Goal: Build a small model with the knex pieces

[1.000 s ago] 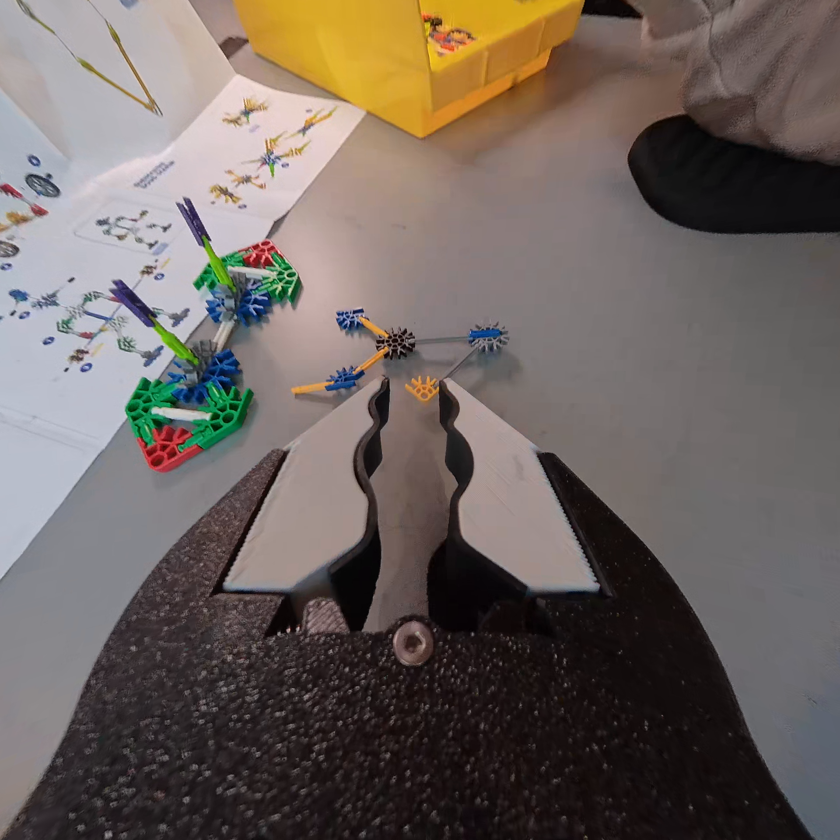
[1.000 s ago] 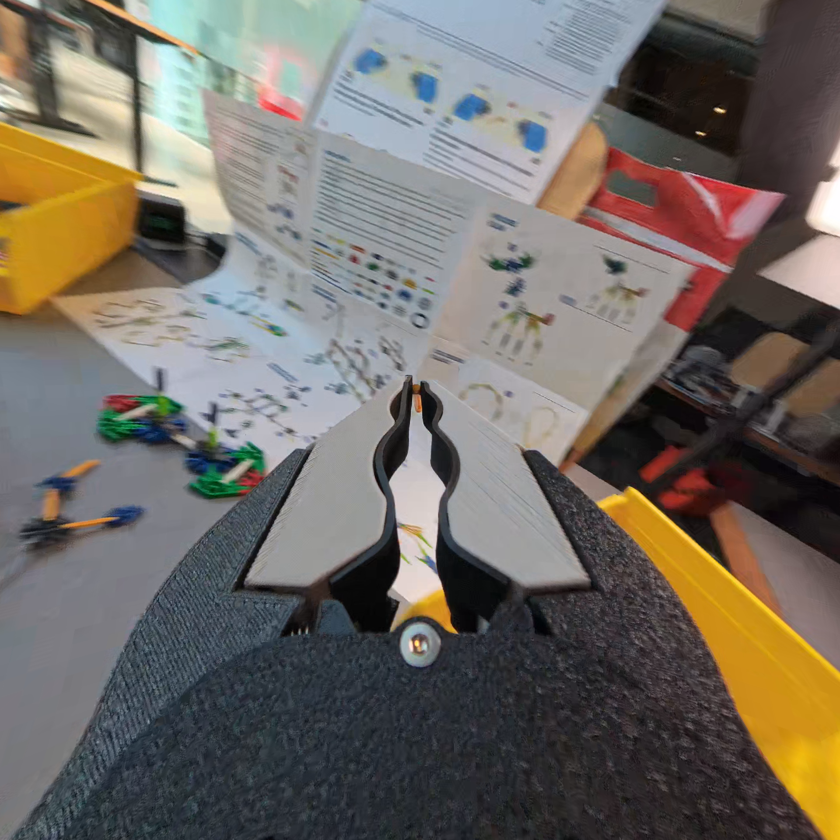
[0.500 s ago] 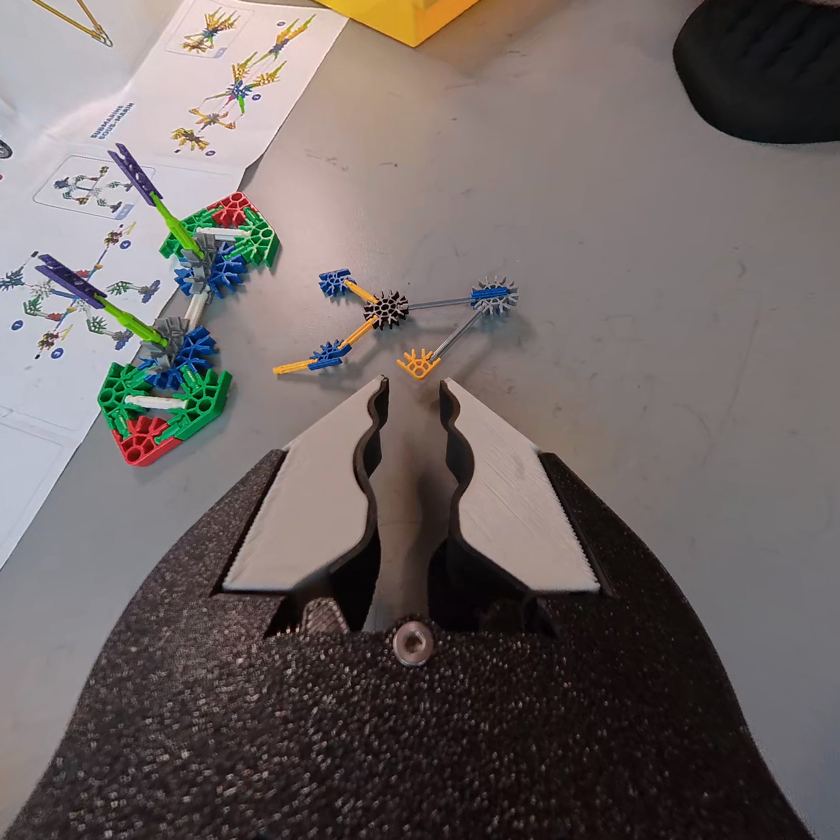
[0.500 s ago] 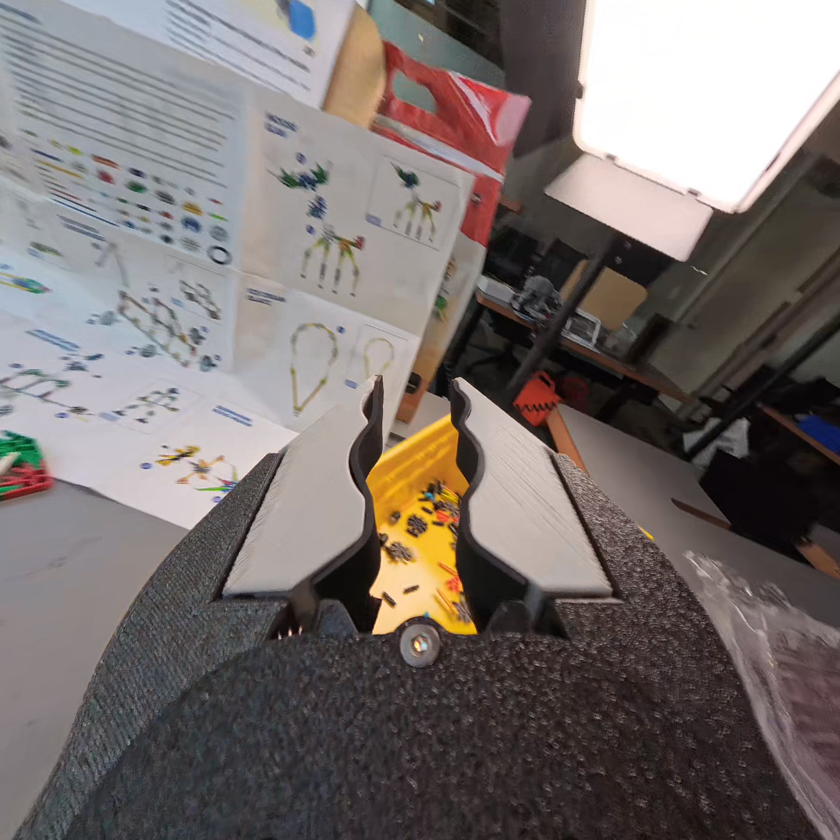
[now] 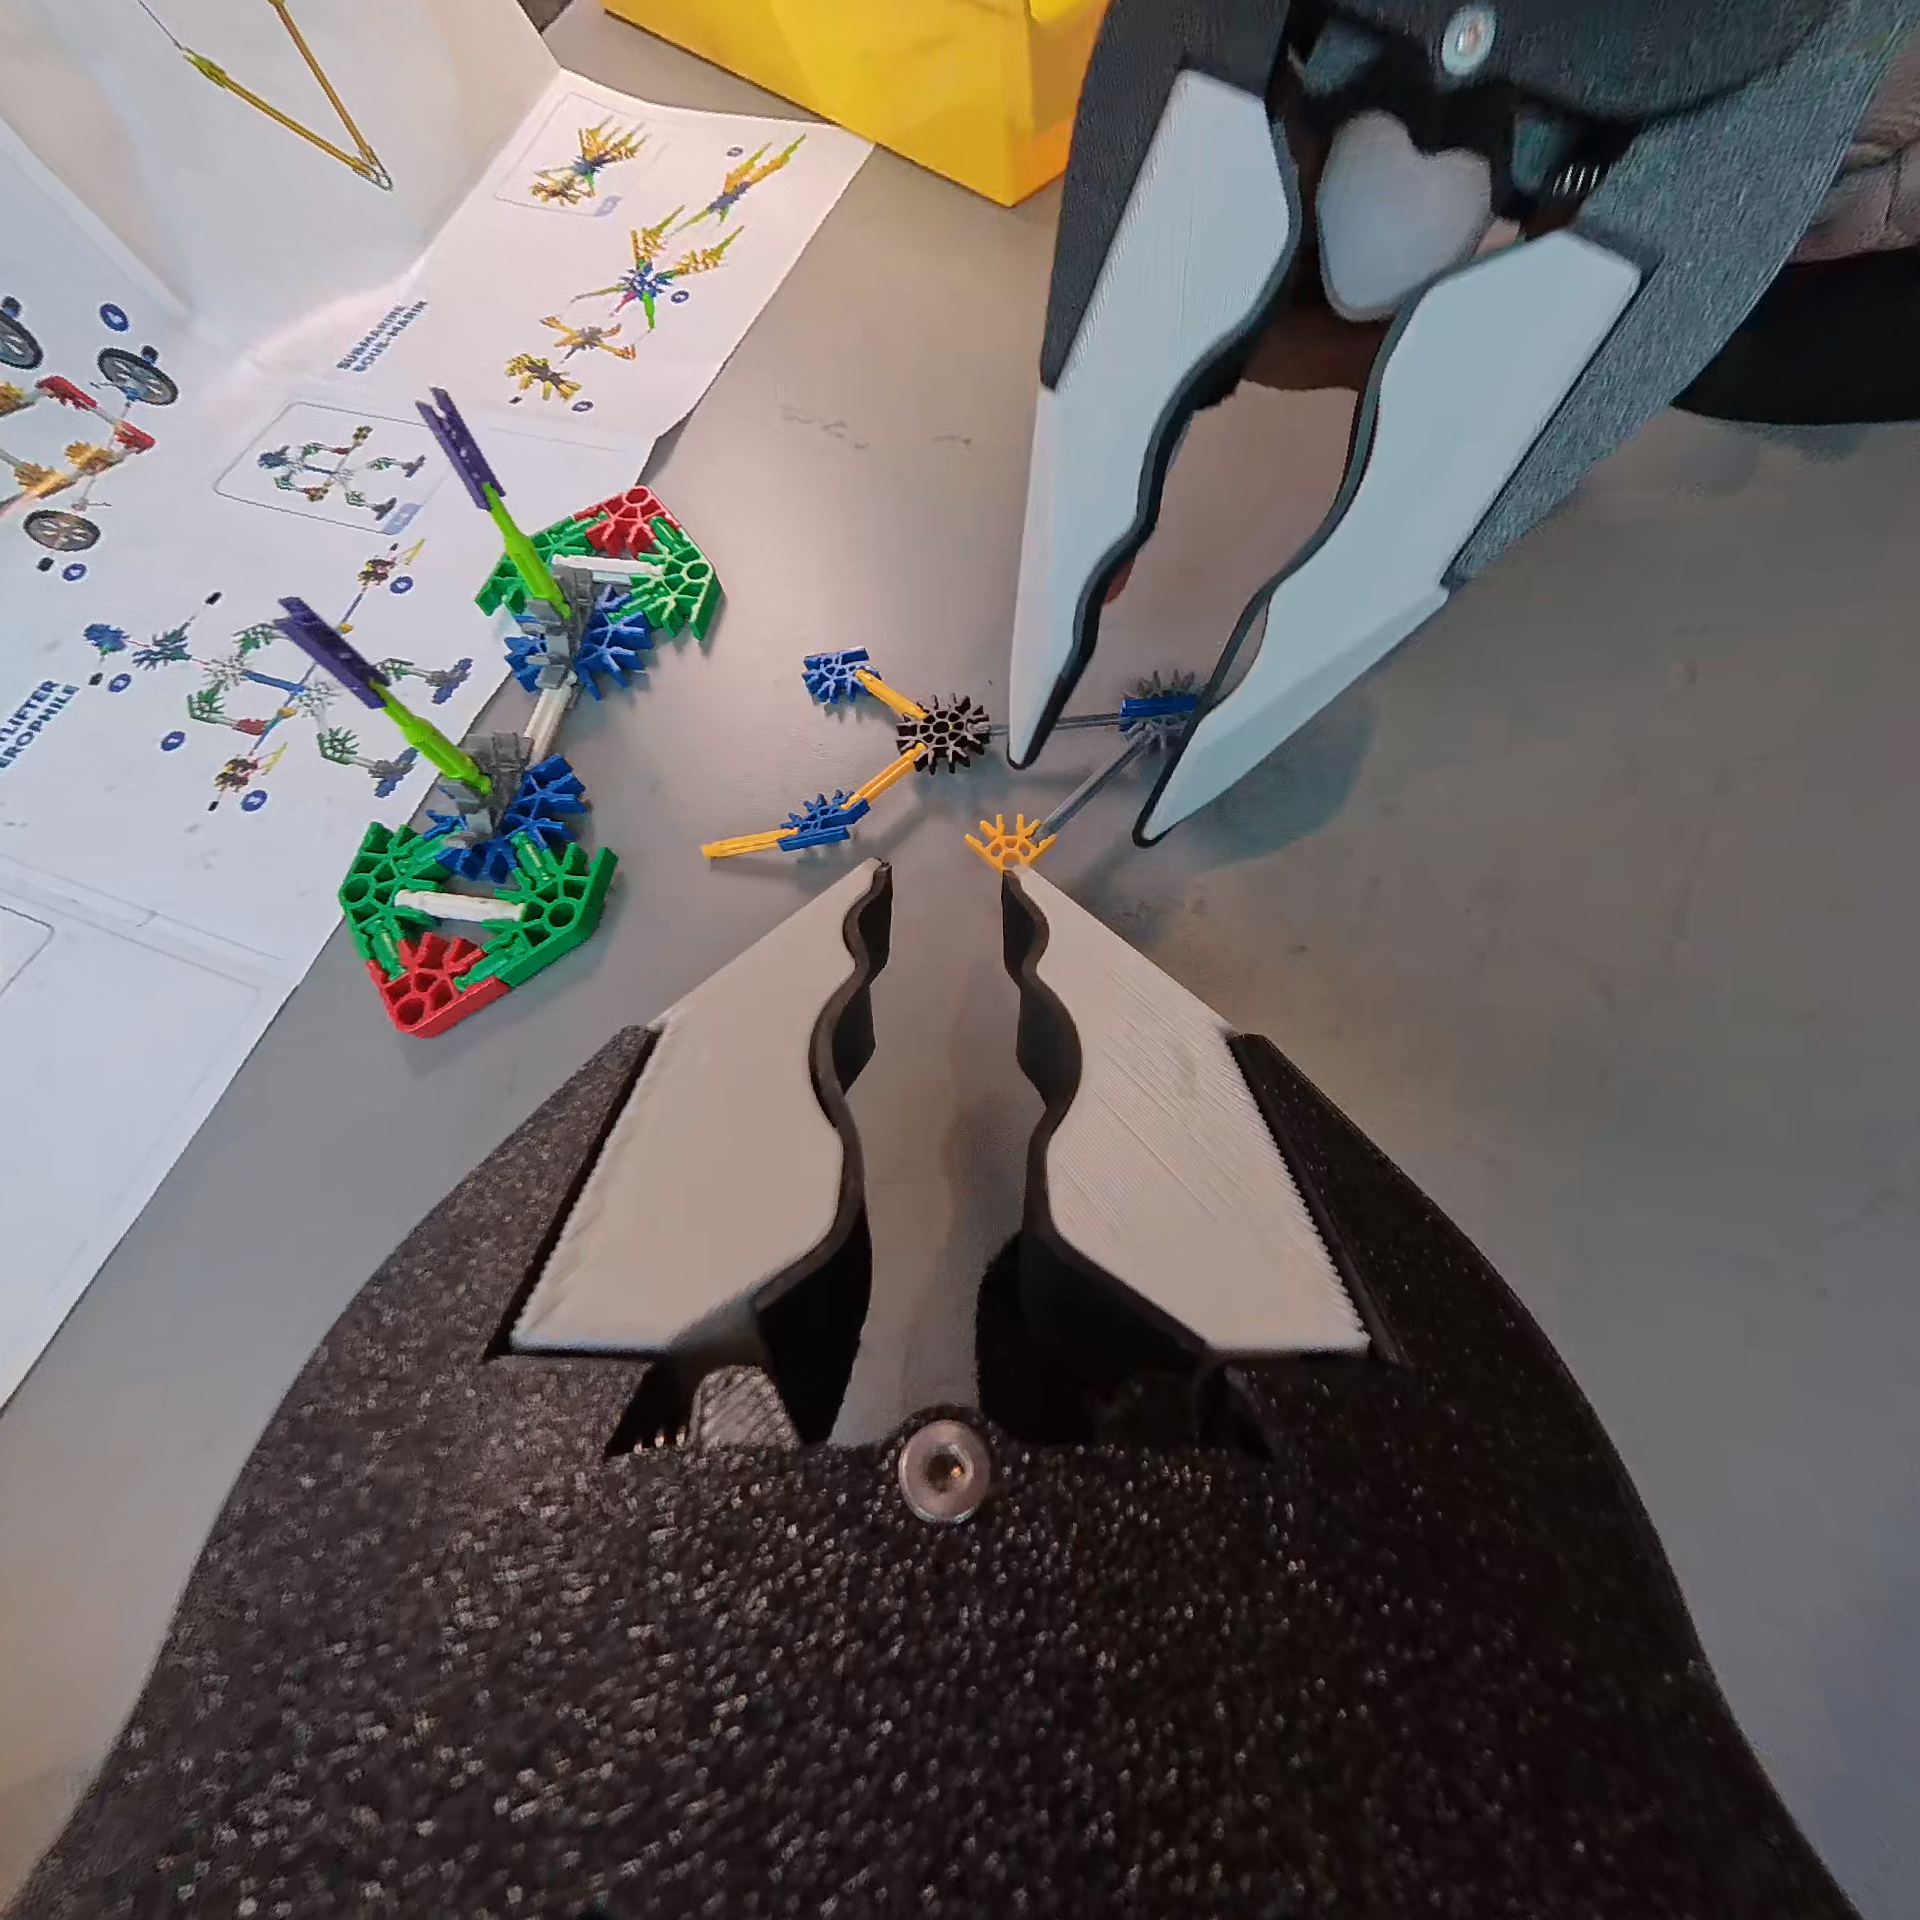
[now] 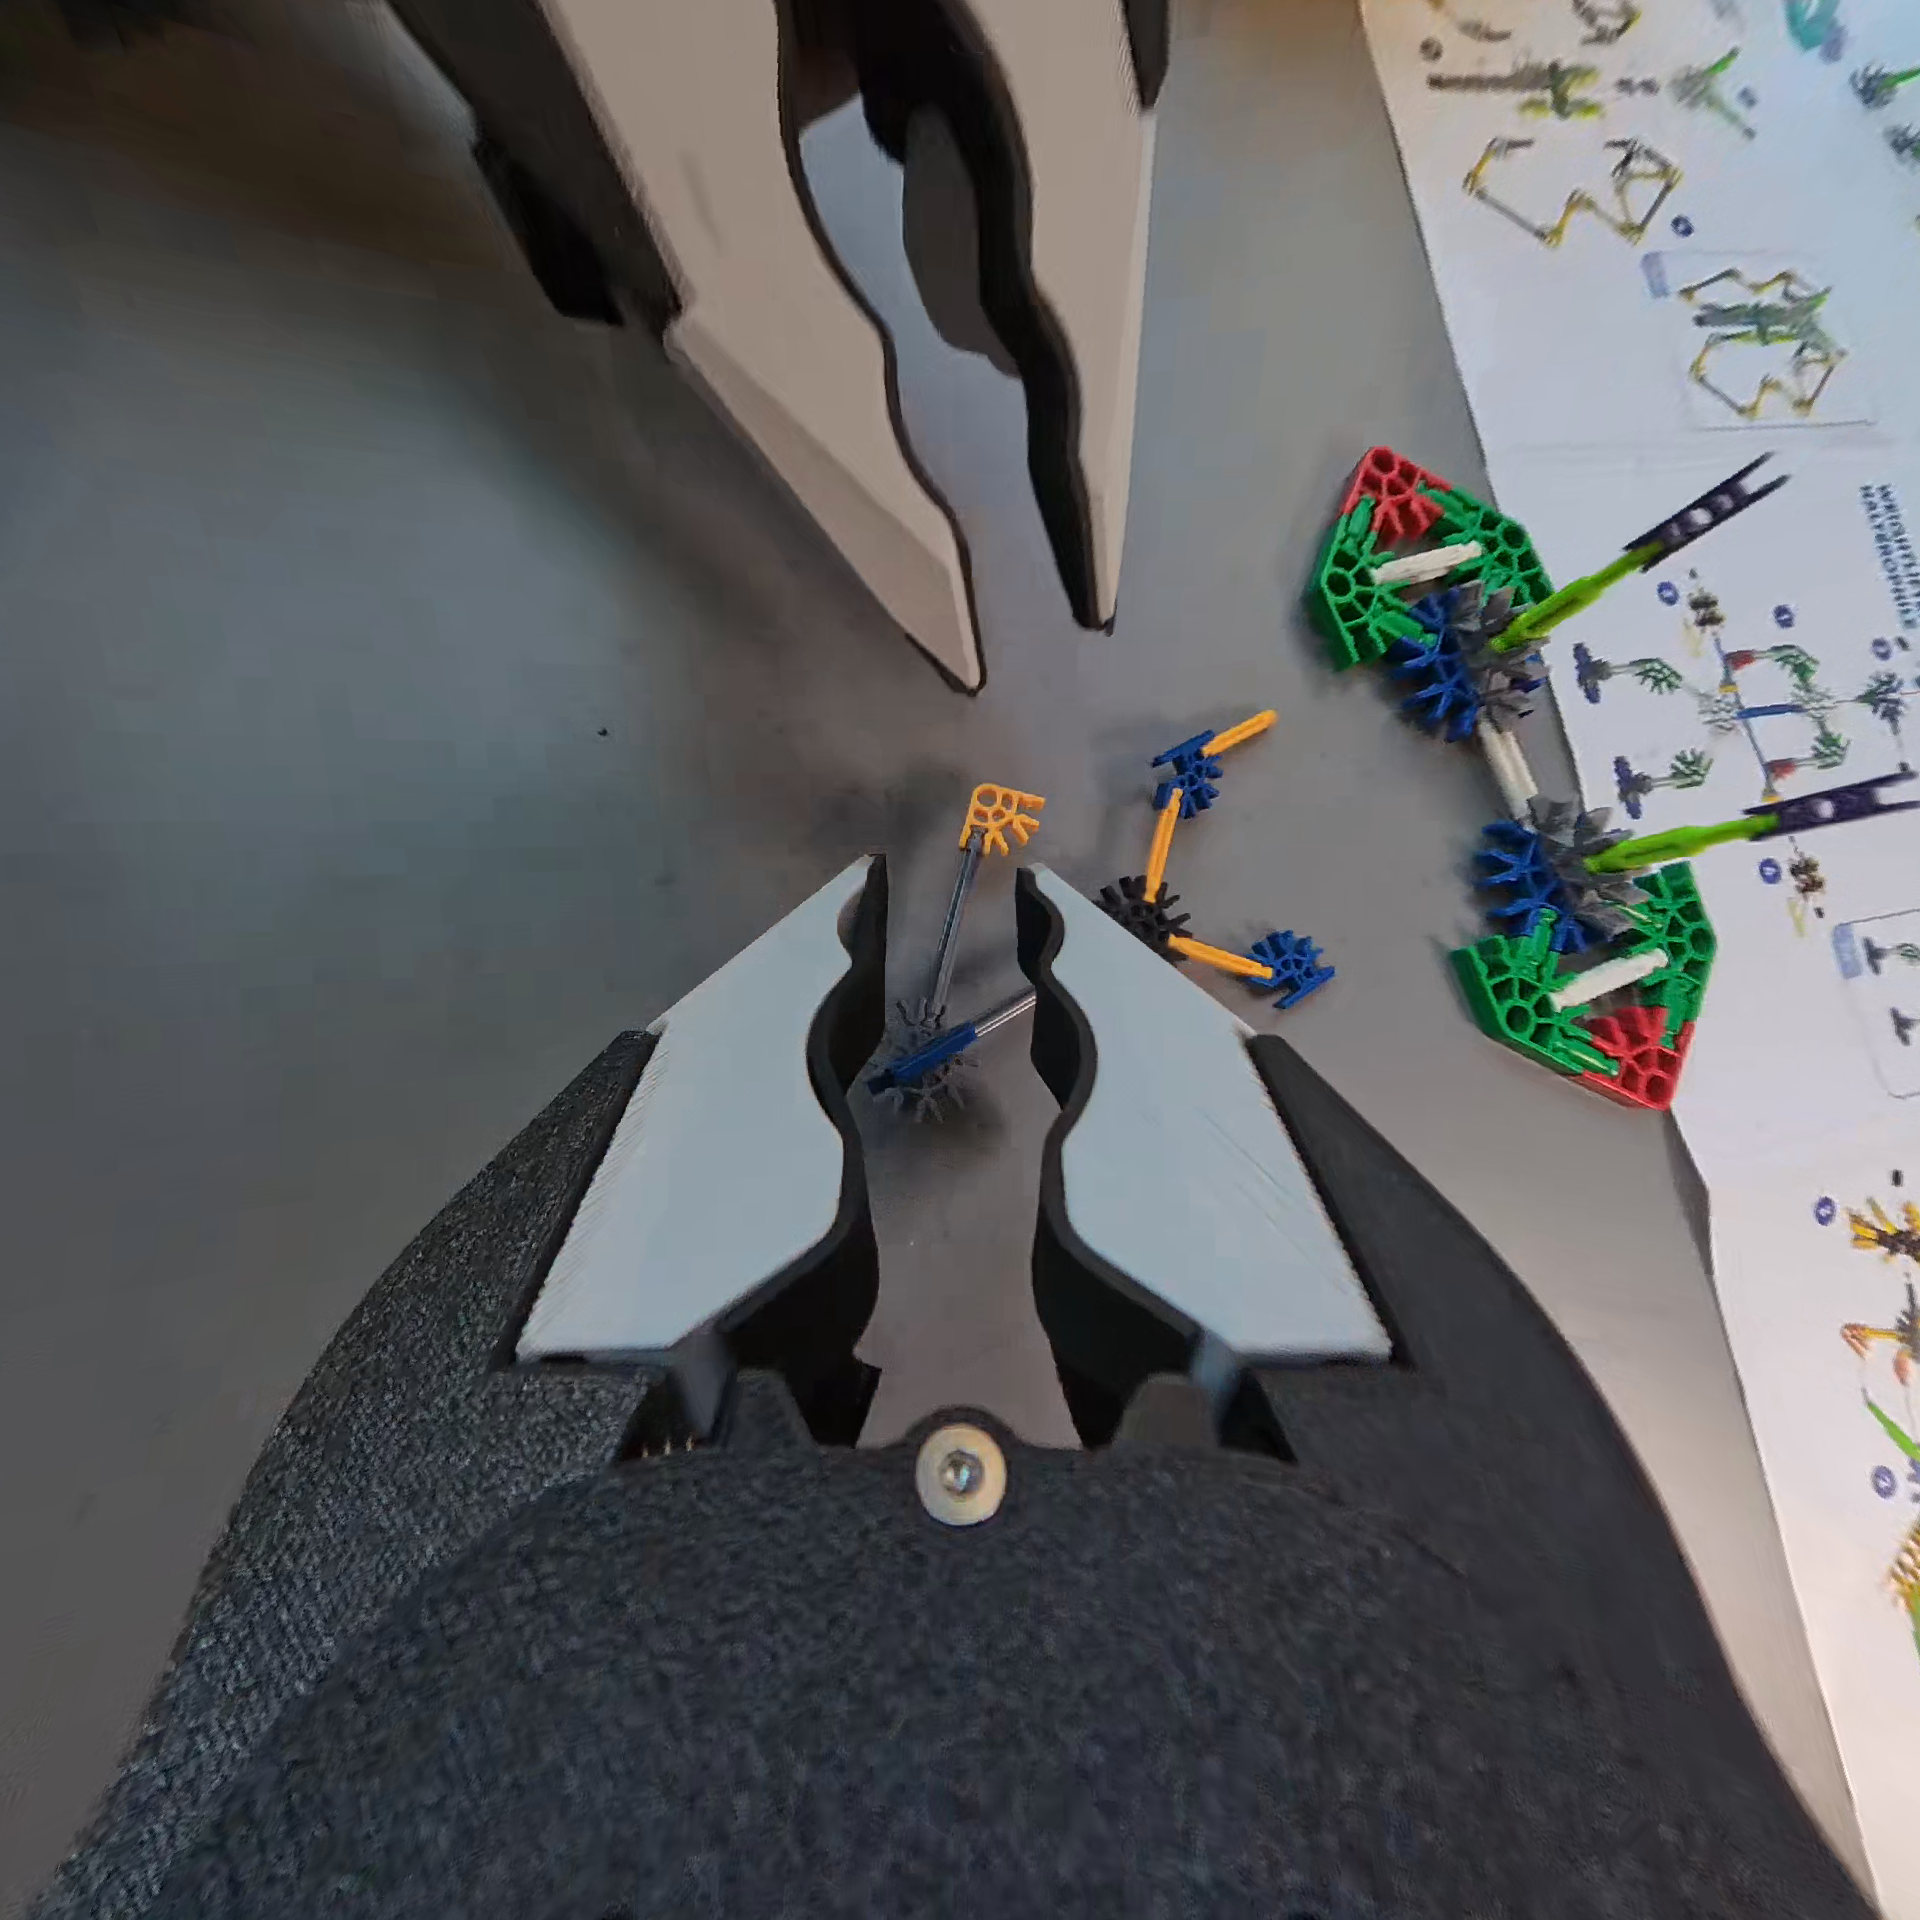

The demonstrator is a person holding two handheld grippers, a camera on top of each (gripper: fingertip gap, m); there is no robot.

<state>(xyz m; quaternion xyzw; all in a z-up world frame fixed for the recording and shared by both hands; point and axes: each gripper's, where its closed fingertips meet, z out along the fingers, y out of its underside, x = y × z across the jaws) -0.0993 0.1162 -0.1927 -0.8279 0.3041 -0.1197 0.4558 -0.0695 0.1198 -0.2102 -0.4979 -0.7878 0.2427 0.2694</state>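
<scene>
Right gripper (image 6: 951, 873), fingers apart, straddles the grey spoked connector (image 6: 925, 1070) of a small rod-and-connector assembly (image 5: 940, 732) lying on the tabletop (image 5: 1558, 935). Left gripper (image 5: 945, 883), fingers apart, sits just beside its orange connector (image 5: 1003, 840). The assembly looks light, stiff, thin-rodded; the connector hubs seem the soundest hold.

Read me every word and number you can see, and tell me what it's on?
White paper instruction sheet: short blue headings, which I don't copy out; small blue dots beside the model drawings, too tiny to read.
Yellow plastic box, green-red-blue plastic construction model, left gripper, right gripper: no writing shows.
</scene>
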